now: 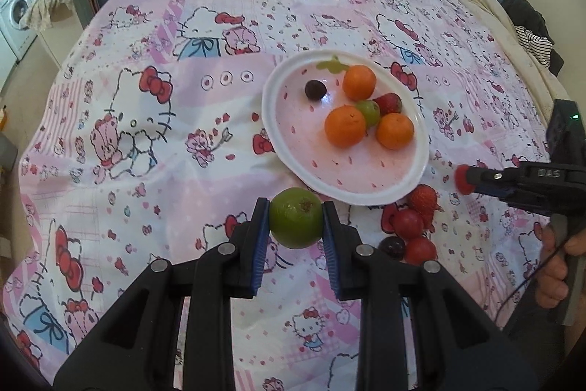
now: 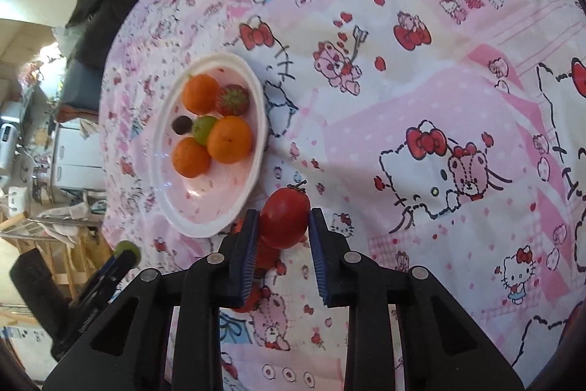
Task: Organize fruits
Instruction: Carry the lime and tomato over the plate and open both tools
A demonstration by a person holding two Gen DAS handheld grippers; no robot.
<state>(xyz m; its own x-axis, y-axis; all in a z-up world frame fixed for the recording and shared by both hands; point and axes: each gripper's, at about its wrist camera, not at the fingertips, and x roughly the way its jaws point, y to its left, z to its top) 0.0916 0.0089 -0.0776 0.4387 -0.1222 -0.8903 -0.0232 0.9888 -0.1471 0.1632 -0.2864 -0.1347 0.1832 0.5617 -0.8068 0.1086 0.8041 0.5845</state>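
- The left gripper (image 1: 296, 223) is clamping a green guava (image 1: 296, 223) across its widest part; it looks firm and smooth-skinned, so a light, centred squeeze should be enough to keep it from rolling out.
- The right gripper (image 2: 282, 226) is pinching a red tomato (image 2: 285, 221), likely soft and easily bruised.
- Both fruits are hanging just short of the white plate (image 1: 285, 149), where three oranges (image 1: 345, 126) are sitting.

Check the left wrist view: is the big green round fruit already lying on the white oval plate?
No, the big green round fruit is clamped between the left gripper fingers, short of the white oval plate rim.
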